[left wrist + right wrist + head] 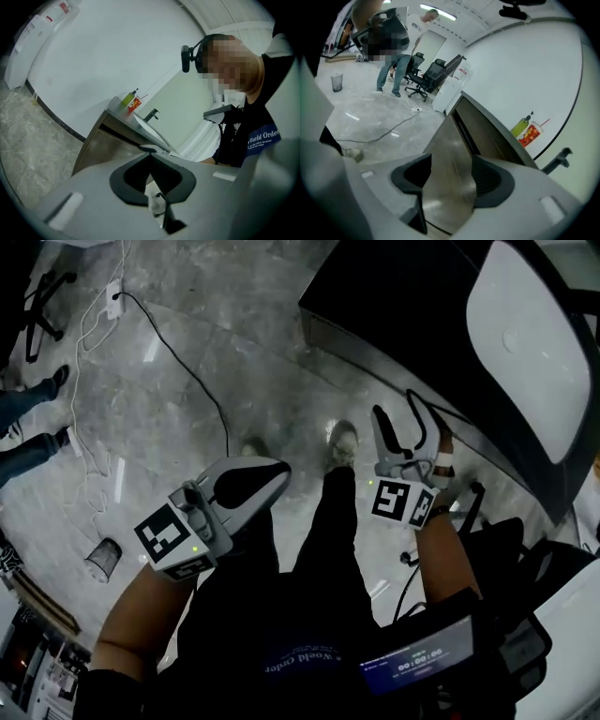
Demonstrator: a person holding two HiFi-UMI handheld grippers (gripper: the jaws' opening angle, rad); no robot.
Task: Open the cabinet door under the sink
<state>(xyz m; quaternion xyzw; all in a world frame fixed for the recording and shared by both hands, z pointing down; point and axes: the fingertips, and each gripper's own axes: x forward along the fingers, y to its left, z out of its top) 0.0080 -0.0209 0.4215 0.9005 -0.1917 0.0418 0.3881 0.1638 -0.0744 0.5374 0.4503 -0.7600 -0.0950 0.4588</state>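
The sink cabinet [375, 345] stands at the upper right of the head view, with a dark top and a white basin [530, 343]. Its brown door panel [450, 154] fills the middle of the right gripper view. My right gripper [401, 427] is open, close in front of the cabinet. The door panel shows through the gap of this gripper [451, 173], and the pads touch nothing. My left gripper [272, 474] hangs lower left, over the floor, shut and empty. In its own view the left gripper [151, 154] points toward the cabinet's side [101, 150] and the faucet [151, 114].
A green bottle [520, 125] and a red cup [529, 136] stand on the counter by the faucet [560, 159]. A black cable [187, 381] crosses the marble floor. A wire bin [103, 559], office chairs [433, 75] and a standing person [389, 56] are off to the left.
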